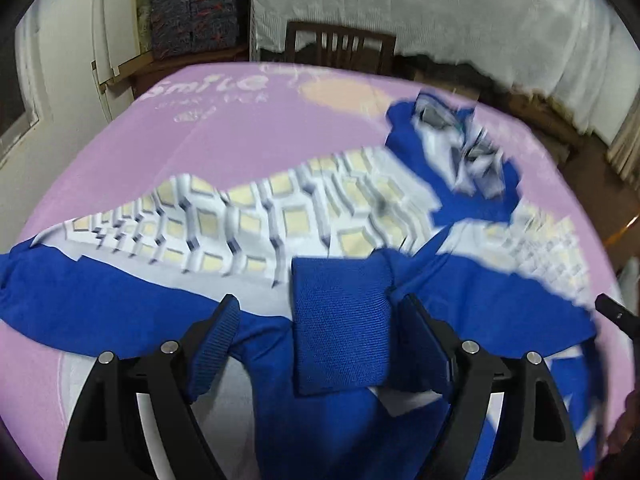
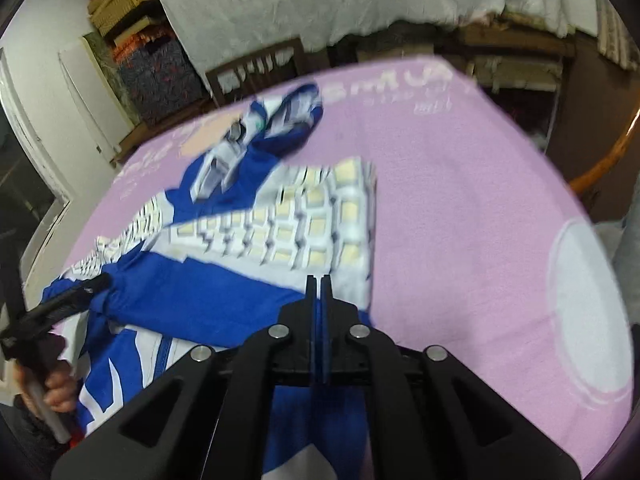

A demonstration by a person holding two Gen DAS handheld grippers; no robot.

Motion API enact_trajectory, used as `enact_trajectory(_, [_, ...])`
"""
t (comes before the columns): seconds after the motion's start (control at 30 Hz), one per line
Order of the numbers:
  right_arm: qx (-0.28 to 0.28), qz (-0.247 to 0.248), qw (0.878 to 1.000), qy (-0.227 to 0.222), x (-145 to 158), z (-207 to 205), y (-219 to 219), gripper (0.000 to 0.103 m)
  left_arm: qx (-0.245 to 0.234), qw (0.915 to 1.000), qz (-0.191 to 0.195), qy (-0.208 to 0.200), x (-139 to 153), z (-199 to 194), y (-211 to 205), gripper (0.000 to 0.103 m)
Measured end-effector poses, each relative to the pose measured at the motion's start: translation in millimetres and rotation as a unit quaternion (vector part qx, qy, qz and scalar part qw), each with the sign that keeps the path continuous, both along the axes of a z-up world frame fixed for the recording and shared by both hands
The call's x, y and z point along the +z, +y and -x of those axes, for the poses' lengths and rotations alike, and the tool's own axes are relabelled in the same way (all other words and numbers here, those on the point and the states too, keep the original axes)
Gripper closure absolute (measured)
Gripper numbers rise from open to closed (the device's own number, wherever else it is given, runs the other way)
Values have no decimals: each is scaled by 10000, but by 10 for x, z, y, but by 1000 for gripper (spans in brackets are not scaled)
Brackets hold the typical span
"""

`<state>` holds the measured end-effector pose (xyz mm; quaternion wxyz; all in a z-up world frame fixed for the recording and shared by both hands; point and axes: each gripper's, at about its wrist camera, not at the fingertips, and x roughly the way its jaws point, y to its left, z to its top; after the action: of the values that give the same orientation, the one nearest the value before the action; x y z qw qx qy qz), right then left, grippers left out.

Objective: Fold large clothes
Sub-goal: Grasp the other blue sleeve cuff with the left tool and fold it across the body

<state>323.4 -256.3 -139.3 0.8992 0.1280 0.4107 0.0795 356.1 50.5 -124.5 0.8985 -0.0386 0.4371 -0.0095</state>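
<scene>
A large blue and white jacket (image 1: 248, 220) with a cream checked panel lies spread across the pink-covered table (image 1: 200, 132). My left gripper (image 1: 320, 312) is open, its fingers standing either side of a blue ribbed cuff (image 1: 340, 324) draped between them. My right gripper (image 2: 319, 284) is shut on the jacket's blue hem (image 2: 320, 344) at the near edge of the checked panel (image 2: 304, 224). The left gripper also shows in the right wrist view (image 2: 86, 286), at the jacket's left side.
A dark wooden chair (image 1: 340, 46) stands behind the table's far edge. A white cloth (image 1: 440, 12) hangs over furniture at the back. Stacked patterned fabrics (image 1: 192, 12) fill a shelf at back left. An orange curved rail (image 2: 604, 160) stands to the right.
</scene>
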Motion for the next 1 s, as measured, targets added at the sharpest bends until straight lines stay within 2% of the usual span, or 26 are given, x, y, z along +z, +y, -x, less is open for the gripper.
enact_trajectory(0.07, [3, -40, 9989, 463, -195, -108, -14, 103, 19, 10000, 30, 6, 0, -9, 24, 17])
enact_trajectory(0.2, [-15, -424, 9979, 491, -161, -83, -136, 103, 419, 9990, 160, -87, 120, 93, 265, 17])
enact_trajectory(0.3, [-25, -533, 9979, 377, -101, -17, -187, 98, 828, 9951, 507, -210, 278, 270, 614, 17])
enact_trajectory(0.37, [-27, -643, 9976, 239, -33, 41, -225, 95, 1161, 9908, 628, -287, 360, 424, 906, 17])
enact_trajectory(0.47, [-23, -846, 9964, 32, 68, 140, -275, 91, 1748, 9833, 426, -269, 389, 648, 1349, 17])
enact_trajectory(0.5, [-26, -903, 9959, -47, 96, 173, -280, 88, 2020, 9785, 350, -222, 377, 732, 1546, 17])
enact_trajectory(0.57, [-67, -981, 9949, -220, 175, 233, -311, 75, 2445, 9689, 357, -135, 362, 843, 1865, 17])
enact_trajectory(0.63, [-110, -1018, 9941, -358, 231, 285, -322, 68, 2749, 9605, 426, -81, 335, 935, 2115, 17])
enact_trajectory(0.73, [-119, -1042, 9935, -450, 268, 328, -318, 67, 2979, 9527, 605, -61, 297, 965, 2389, 18])
enact_trajectory(0.83, [-141, -1032, 9937, -419, 246, 323, -319, 66, 2994, 9511, 751, -64, 279, 901, 2510, 19])
enact_trajectory(0.97, [-207, -1039, 9937, -358, 200, 295, -343, 66, 3074, 9485, 766, -29, 228, 738, 2585, 30])
enact_trajectory(1.0, [-222, -1041, 9937, -352, 190, 295, -348, 66, 3109, 9472, 783, 2, 200, 716, 2619, 40])
